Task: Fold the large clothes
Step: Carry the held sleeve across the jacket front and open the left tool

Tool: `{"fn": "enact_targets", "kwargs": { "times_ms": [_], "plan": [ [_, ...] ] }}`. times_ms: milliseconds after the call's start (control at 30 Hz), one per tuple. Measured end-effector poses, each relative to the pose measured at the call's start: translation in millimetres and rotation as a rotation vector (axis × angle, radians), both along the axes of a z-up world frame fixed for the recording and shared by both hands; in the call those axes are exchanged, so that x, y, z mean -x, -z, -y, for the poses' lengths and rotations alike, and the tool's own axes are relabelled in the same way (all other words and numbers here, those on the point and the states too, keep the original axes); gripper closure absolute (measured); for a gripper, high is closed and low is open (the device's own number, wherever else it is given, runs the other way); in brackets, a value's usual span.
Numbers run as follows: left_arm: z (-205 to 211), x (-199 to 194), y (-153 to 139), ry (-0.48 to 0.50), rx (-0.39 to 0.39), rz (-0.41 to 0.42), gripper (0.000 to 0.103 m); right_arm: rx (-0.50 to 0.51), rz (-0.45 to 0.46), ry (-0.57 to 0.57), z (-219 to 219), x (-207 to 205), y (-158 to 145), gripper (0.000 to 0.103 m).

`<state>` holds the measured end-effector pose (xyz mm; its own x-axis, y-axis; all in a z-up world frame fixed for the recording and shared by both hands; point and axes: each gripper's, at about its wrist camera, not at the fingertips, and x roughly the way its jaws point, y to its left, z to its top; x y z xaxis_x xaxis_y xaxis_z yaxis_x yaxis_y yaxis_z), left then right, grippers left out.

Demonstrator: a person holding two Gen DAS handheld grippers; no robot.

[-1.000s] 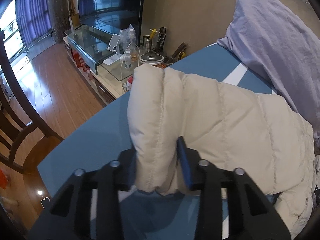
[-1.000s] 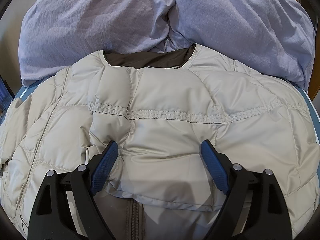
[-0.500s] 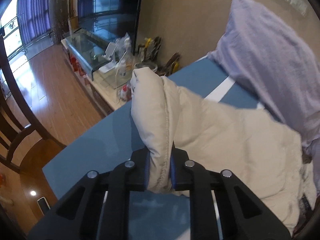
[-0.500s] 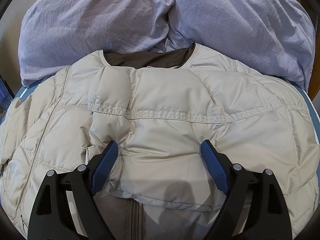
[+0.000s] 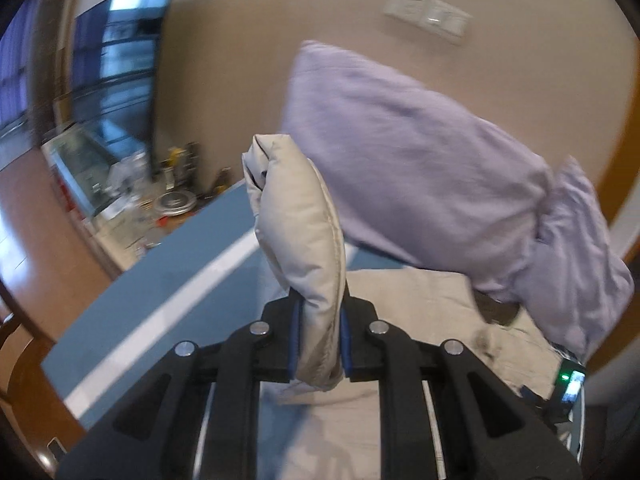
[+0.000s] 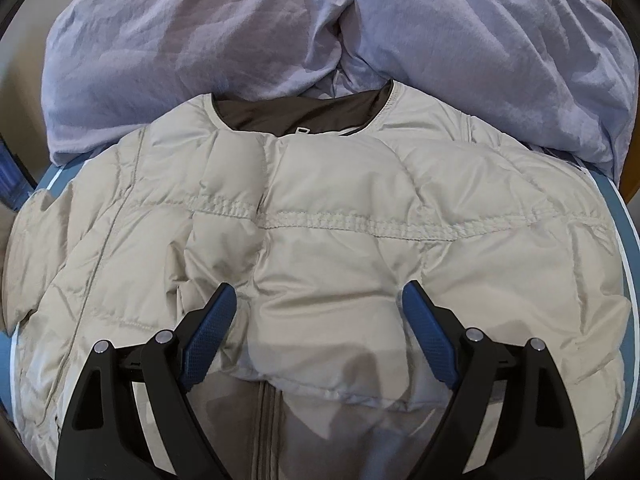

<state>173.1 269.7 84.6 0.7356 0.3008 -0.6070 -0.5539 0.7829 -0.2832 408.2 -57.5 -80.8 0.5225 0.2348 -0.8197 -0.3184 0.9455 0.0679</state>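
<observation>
Left gripper (image 5: 319,344) fingers clamped on beige puffer jacket sleeve (image 5: 298,220), lifted just in front of lilac pillow (image 5: 420,168). Right gripper (image 6: 319,312) fingers apart, resting on jacket body (image 6: 340,216) below pillow. Tip: swing sleeve across chest, keep right pinning.

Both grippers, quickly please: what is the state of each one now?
Left gripper: shut on the jacket sleeve, held up off the bed.
Right gripper: open, jaws wide apart over the beige jacket, gripping nothing.
</observation>
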Motion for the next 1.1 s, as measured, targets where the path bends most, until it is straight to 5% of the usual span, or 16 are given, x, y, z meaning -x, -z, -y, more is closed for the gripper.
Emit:
{"fn": "enact_targets", "kwargs": {
  "times_ms": [500,700,1100],
  "plan": [
    [150.3,-87.9,7.2,0.336,-0.005,0.018,0.087,-0.006,0.102,-0.024,47.9,30.6,-28.0,0.016],
    [197.8,-130.0,40.6,0.444,0.012,-0.058,0.087,0.017,0.157,0.033,81.0,33.6,-30.4,0.016],
    [242.6,-170.2,111.1,0.511,0.048,-0.234,0.083,0.028,0.175,0.057,99.3,33.3,-22.7,0.016]
  ]
}}
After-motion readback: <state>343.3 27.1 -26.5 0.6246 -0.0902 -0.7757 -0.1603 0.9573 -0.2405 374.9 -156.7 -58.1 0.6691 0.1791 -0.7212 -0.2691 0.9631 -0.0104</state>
